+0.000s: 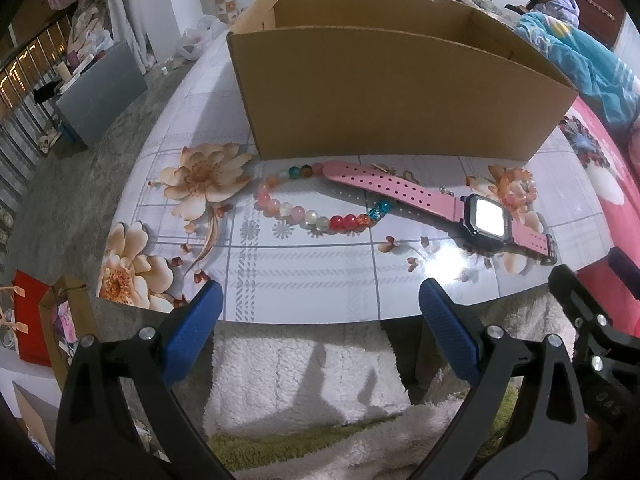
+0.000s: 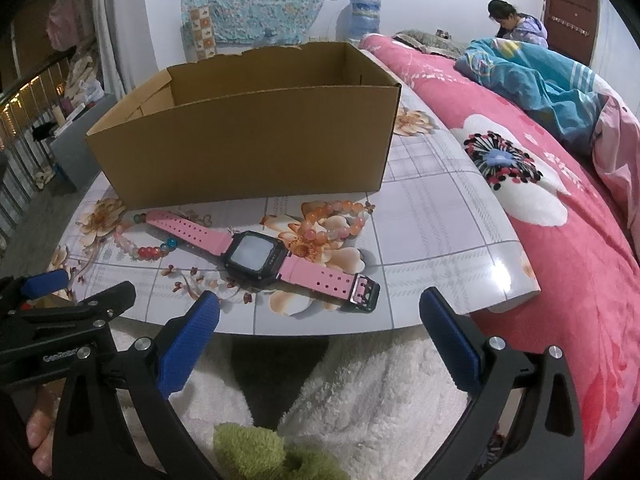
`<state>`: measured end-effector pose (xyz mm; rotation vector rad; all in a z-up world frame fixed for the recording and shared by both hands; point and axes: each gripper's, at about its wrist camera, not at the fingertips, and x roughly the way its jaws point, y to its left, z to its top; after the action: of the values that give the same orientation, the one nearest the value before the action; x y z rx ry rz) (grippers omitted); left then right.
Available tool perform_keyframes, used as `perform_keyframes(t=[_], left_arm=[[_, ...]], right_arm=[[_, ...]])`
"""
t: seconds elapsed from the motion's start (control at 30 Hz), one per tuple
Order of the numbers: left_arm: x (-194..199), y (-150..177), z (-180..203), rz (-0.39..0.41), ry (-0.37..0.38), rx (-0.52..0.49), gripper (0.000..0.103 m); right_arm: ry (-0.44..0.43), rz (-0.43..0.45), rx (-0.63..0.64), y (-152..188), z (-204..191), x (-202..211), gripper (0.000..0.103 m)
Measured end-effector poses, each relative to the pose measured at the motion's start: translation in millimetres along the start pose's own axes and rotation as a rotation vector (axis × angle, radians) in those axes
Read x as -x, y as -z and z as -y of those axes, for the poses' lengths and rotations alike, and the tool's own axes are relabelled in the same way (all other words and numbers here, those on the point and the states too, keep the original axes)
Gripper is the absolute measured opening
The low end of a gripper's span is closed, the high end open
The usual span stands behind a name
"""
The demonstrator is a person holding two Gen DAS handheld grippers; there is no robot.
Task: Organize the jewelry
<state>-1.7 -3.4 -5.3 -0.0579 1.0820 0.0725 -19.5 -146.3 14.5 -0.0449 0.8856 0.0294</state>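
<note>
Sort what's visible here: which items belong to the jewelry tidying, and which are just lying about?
Job:
watch
mixed bracelet
orange bracelet
box
left gripper, open
right gripper, open

Lying about:
pink bedspread
blue blanket
red bag

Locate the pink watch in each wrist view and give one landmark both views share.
Left wrist view: the pink watch lies right of centre, its strap running up-left over the multicoloured bead bracelet.
Right wrist view: the pink watch lies centre-left, just beyond the open fingers.
Shared landmark: the open cardboard box behind it.
</note>
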Motion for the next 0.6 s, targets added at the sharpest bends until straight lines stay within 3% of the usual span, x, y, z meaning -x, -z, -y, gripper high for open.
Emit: perform_keyframes(t=[0.13,0.4,0.5,0.6], left_arm=[[-5,-1,-6,-0.005,-0.013,0.007,0.095],[-14,-8,-30,0.007,-0.009,0.022,0.095],[-17,-10,-37,0.017,0.039,-0.009,0.095],[-16,-10,-46,0.058,0.141,-0.038,0.095]], right_arm=[[-0.045,0.001,0.049,0,0,-5,0.098],[-0.168,0.093,0.22,-10,-9,-4,0.097],[-0.218,0.088,0.316,-16,-19,-12,0.086],[-0.257,0.04,0.375,-22,-26,-27,0.073]])
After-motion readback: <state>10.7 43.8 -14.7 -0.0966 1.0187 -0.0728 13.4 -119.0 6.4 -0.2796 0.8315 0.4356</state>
